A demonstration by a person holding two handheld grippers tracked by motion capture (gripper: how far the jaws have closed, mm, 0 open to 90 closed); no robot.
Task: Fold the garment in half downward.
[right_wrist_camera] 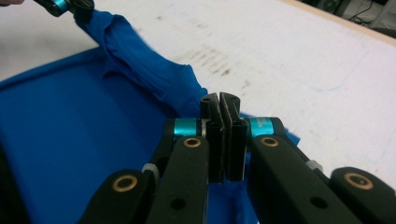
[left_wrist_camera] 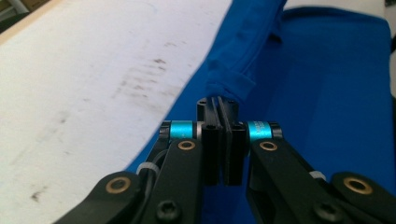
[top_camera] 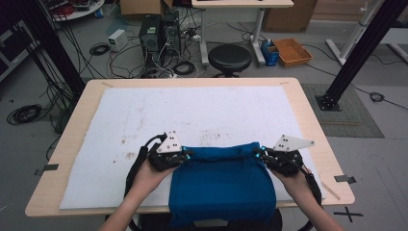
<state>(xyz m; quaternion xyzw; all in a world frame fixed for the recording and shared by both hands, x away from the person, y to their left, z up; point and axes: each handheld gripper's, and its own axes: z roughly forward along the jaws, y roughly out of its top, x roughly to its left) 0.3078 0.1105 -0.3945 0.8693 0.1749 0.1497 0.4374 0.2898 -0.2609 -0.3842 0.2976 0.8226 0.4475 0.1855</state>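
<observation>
A blue cloth [top_camera: 221, 185] lies folded on the white mat at the table's near edge and hangs a little over it. Its far edge is pulled up into a bunched ridge [top_camera: 222, 153] between my two grippers. My left gripper [top_camera: 186, 155] is shut on the ridge's left end; in the left gripper view the cloth [left_wrist_camera: 233, 79] bunches right at the closed jaw tips [left_wrist_camera: 218, 103]. On the right end, my right gripper [top_camera: 260, 153] is shut as well, the fabric [right_wrist_camera: 154, 74] running from its tips [right_wrist_camera: 219, 100] to the left gripper [right_wrist_camera: 70, 5].
A stained white mat [top_camera: 192, 115] covers most of the wooden table [top_camera: 72, 144]. Beyond the table's far edge stand a black stool [top_camera: 229, 57], computer towers [top_camera: 159, 33] with cables, and an orange tray [top_camera: 292, 51] on the floor. A black frame post [top_camera: 358, 53] rises at the right.
</observation>
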